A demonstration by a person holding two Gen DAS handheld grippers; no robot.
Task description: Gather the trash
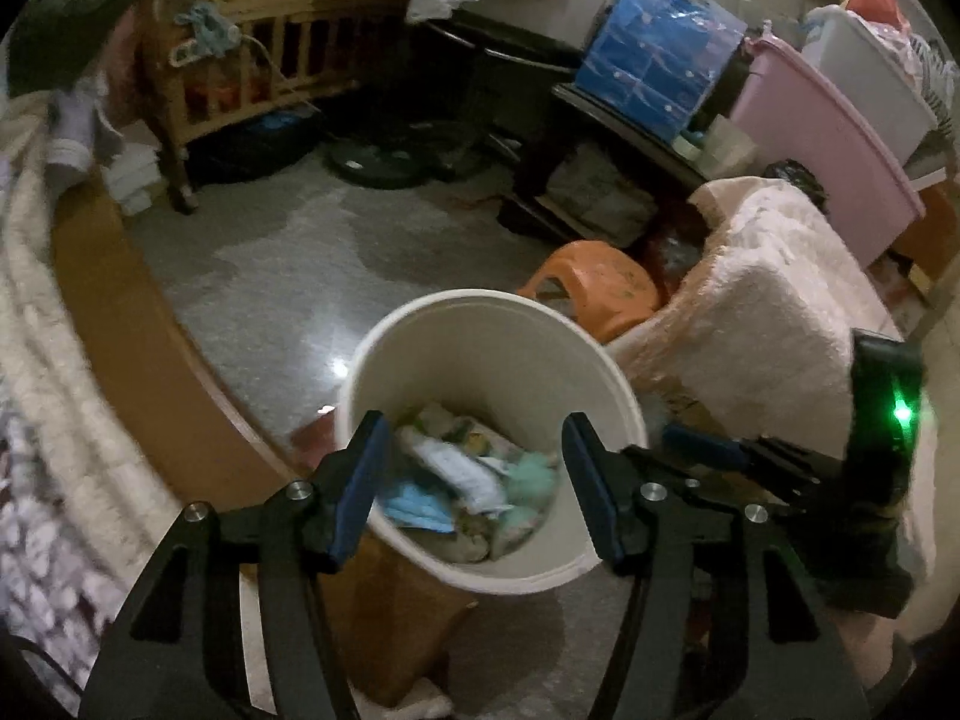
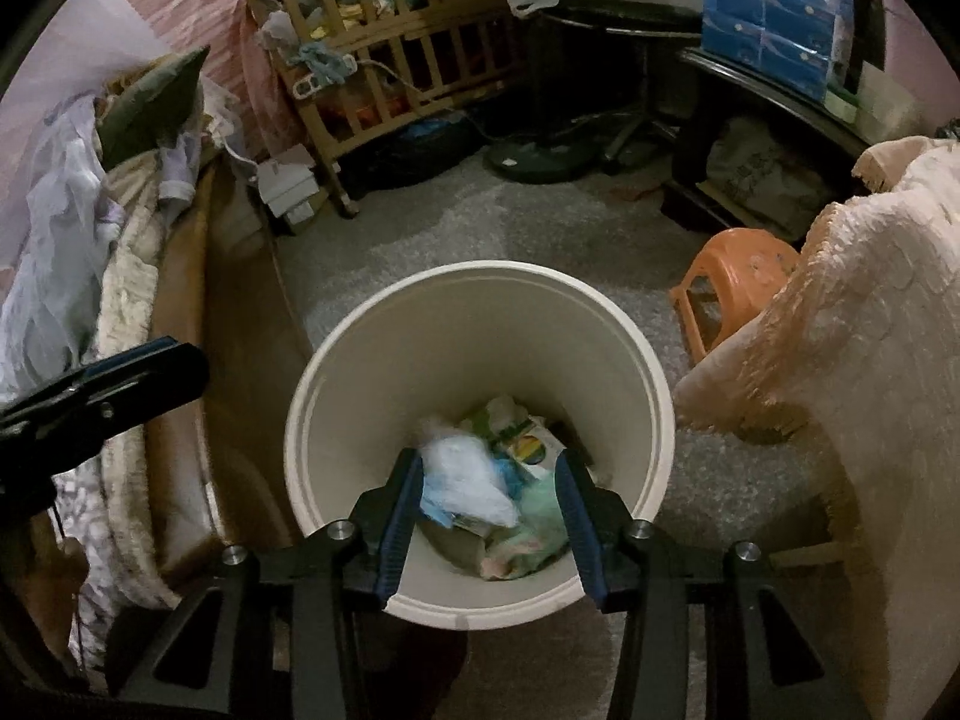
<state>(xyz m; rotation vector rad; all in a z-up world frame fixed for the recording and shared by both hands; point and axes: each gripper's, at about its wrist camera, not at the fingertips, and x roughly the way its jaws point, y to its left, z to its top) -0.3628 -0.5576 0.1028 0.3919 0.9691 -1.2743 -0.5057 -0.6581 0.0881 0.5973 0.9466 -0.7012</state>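
Directly below the right gripper (image 2: 487,510), spread wide and empty, the white bin (image 2: 654,396) is seen on the floor, trash (image 2: 498,480) at its bottom. The left gripper (image 1: 471,483), likewise wide and empty, is held just beside, nearer the bed edge.

R gripper (image 2: 487,516) open over white bin (image 2: 336,384) w/ trash (image 2: 480,480) inside.

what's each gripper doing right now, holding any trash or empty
Left gripper: open, holding nothing, above the white trash bin.
Right gripper: open, holding nothing, above the same bin.
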